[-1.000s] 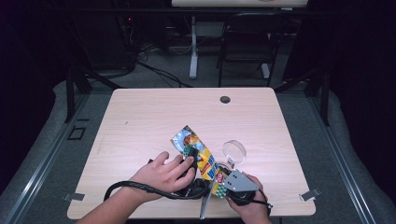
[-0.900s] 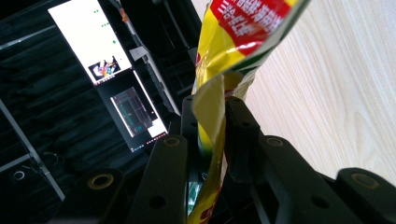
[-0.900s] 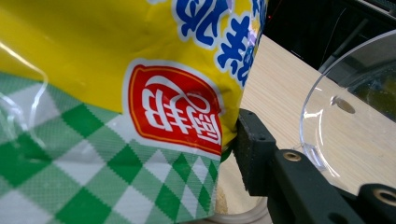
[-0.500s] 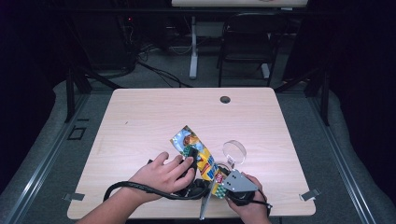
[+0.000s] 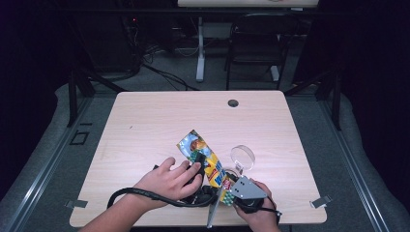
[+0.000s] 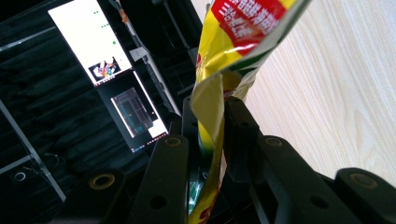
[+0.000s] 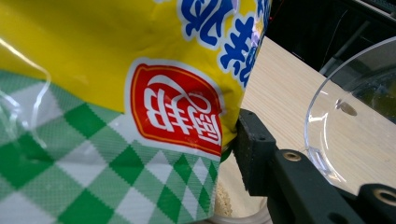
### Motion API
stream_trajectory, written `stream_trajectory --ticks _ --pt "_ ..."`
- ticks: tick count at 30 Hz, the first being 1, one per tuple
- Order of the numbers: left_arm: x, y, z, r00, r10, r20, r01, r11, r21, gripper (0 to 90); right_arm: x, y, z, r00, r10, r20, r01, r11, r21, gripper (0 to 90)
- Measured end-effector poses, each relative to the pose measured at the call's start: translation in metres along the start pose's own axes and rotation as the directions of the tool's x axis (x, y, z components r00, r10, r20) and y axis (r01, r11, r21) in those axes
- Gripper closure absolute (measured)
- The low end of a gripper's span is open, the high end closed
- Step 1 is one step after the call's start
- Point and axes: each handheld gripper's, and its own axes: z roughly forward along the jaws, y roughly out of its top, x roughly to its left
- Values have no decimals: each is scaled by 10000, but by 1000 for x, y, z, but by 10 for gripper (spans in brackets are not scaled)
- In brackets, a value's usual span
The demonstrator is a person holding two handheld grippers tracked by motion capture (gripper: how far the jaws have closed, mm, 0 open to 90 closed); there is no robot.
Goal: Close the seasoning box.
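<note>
**Snack bag pinched at both ends, beside the clear bowl**

While both hands sit low at the near edge of the wooden table, a yellow snack packet is stretched between the two tools, lying just left of the clear plastic bowl. On the left gripper view, the left gripper has its two black pads closed on a folded edge of the packet, foil squeezed flat between them. From the right gripper view, the right gripper shows one pad pressed against the packet's checked lower edge; the other jaw is hidden behind the film, so I read it as clamped on the bag, not open. The bowl's rim stands just beside that pad.

Judging by its creases and shine, the packet is light, thin and slippery, with no stiffness of its own; it will sag and twist between grips. Contents are probably brittle. Best hold is on the flat sealed seams and corners, not the puffed middle, and pulling those seams apart is likely how it opens over the bowl.
</note>
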Motion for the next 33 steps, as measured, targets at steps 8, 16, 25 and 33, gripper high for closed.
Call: stream_trajectory --ticks 8,16,25,33 --pt "-1 0 0 10000 -64 -14 64 10000 0 806 1 0 1 10000 14 -16 -14 10000 -1 711" --pt "-1 -1 0 9999 -117 10 117 9999 -32 808 1 0 1 10000 -13 -23 13 10000 -4 711" --pt "-3 -1 0 9996 -267 41 267 9996 -53 813 0 0 0 10000 -11 7 11 10000 21 711" --pt "-6 -3 1 9984 -539 145 540 9985 -103 816 1 0 0 10000 -45 53 45 10000 65 711"
